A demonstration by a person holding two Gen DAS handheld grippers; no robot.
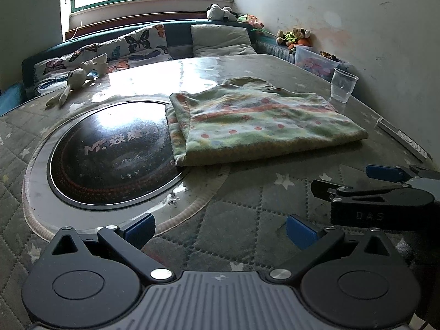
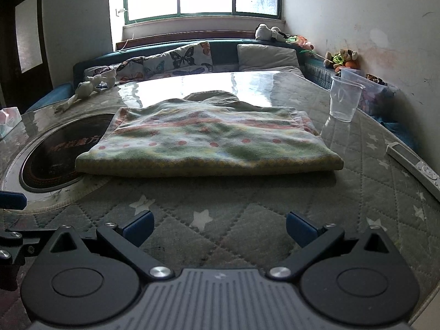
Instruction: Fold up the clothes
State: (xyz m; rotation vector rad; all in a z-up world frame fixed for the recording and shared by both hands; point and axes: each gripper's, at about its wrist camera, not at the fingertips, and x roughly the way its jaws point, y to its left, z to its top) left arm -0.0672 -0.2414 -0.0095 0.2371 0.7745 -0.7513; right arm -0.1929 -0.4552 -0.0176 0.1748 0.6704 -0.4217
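Observation:
A folded garment with green, cream and red dotted stripes lies flat on the quilted table cover, its left edge over the black round cooktop. In the right wrist view the same garment lies straight ahead. My left gripper is open near the table's front edge, well short of the garment, with nothing between its blue pads. My right gripper is open too, empty, in front of the garment's near fold. The right gripper also shows from the side at the left wrist view's right edge.
A clear plastic cup stands right of the garment, and a white remote lies near the right edge. A tissue pack sits far left. Beyond the table are a sofa with butterfly cushions, a plush rabbit and stuffed toys.

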